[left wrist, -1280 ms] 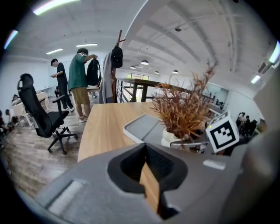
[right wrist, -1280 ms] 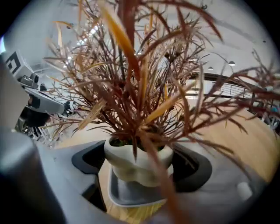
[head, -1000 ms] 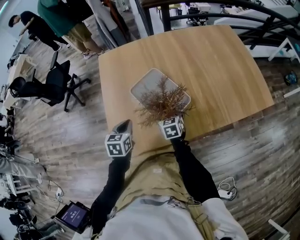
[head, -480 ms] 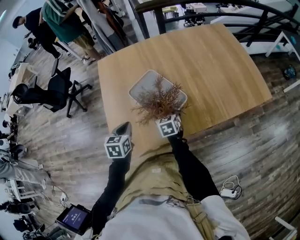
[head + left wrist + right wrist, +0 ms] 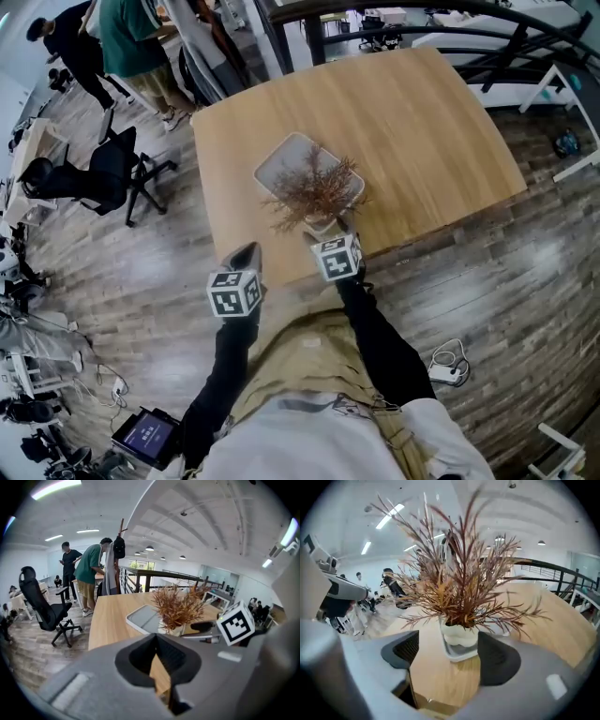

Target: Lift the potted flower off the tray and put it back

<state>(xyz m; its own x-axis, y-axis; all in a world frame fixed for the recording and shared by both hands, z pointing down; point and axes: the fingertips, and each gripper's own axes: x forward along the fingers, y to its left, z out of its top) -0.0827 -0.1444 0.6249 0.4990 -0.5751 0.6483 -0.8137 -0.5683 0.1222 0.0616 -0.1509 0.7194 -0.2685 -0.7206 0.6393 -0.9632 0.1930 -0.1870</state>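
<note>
Jaws of right gripper (image 5: 450,656), closing empty, have left potted flower (image 5: 458,637).

No words, numbers or brand names can be read. Only black-and-white square patterns are carried on the marker cubes (image 5: 234,292), and the writing on the small screen (image 5: 142,434) is blurred.
</note>
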